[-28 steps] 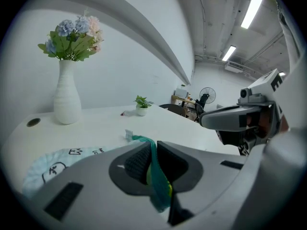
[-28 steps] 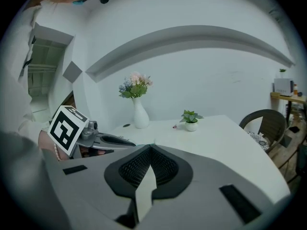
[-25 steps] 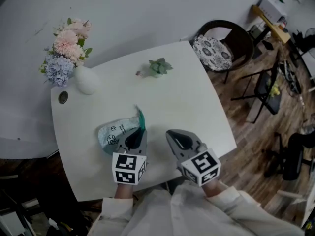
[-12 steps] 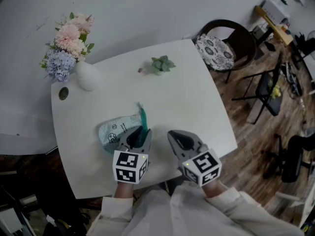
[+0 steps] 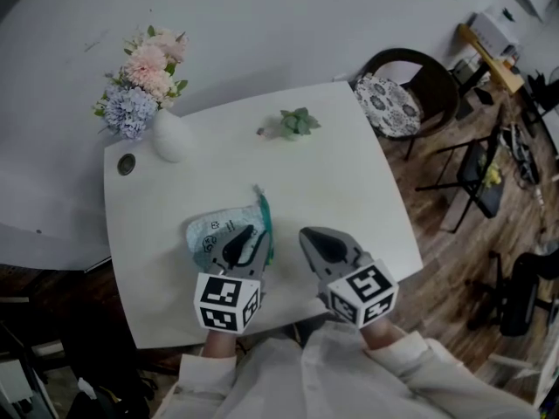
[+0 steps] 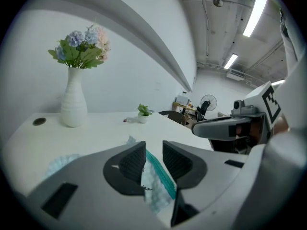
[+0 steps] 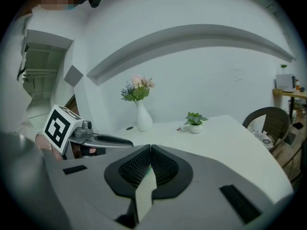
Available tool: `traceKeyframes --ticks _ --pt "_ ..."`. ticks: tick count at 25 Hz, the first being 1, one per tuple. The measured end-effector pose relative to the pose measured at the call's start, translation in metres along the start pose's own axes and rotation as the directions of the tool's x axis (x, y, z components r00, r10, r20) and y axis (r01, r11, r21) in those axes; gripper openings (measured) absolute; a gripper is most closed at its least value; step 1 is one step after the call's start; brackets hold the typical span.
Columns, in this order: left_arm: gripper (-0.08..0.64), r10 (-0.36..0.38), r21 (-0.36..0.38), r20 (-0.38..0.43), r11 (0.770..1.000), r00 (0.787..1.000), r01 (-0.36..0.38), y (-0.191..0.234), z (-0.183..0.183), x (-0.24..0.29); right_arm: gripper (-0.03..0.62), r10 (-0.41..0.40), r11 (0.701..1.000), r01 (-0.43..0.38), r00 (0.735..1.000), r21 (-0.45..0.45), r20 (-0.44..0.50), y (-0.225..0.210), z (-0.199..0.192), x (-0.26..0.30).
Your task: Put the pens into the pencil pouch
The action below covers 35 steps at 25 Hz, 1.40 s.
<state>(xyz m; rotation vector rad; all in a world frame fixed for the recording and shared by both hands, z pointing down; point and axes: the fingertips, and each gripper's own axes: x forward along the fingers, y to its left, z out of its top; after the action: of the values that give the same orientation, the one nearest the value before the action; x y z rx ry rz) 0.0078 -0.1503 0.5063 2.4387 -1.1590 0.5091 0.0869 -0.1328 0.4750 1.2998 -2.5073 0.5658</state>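
Observation:
The pencil pouch (image 5: 212, 231), pale blue-white with a teal zipper edge (image 5: 265, 225), lies on the white table (image 5: 349, 190) near its front. No pens show in any view. My left gripper (image 5: 248, 234) hovers over the pouch's right edge. Its jaws stand a narrow gap apart, and the teal zipper (image 6: 161, 175) and pouch fabric (image 6: 150, 191) show in that gap. I cannot see the pads (image 6: 132, 163) pinching the fabric. My right gripper (image 5: 316, 236) is just right of the pouch, shut with nothing in it (image 7: 150, 152).
A white vase of flowers (image 5: 170, 138) and a round grommet (image 5: 127, 164) sit at the table's back left. A small potted plant (image 5: 299, 122) stands at the back centre. A dark chair (image 5: 402, 90) stands beyond the right corner.
The head view has drifted, so everything sits slightly further right. Both grippers and the pouch keep about the same places relative to each other.

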Motion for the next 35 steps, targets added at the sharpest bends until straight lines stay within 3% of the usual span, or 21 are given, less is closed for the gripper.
traceKeyframes --ticks 8,13,25,35 --pt "0.100 0.049 0.007 0.110 0.999 0.993 -0.050 0.016 0.037 -0.030 0.009 0.054 0.996 -0.050 0.997 -0.073 0.057 0.015 0.035 0.012" --pt "0.100 0.031 0.003 0.153 0.999 0.988 -0.032 0.017 0.051 -0.046 0.009 0.101 0.992 -0.094 0.992 -0.083 0.082 0.028 0.056 0.017" --pt "0.015 0.083 -0.010 0.162 0.997 0.983 -0.083 0.024 0.058 -0.070 0.008 0.225 0.962 -0.213 0.973 -0.171 0.055 0.062 0.074 0.028" --pt "0.006 0.117 -0.041 0.138 0.993 0.983 -0.112 0.028 0.055 -0.074 0.008 0.258 0.948 -0.245 0.966 -0.204 0.037 0.074 0.079 0.031"
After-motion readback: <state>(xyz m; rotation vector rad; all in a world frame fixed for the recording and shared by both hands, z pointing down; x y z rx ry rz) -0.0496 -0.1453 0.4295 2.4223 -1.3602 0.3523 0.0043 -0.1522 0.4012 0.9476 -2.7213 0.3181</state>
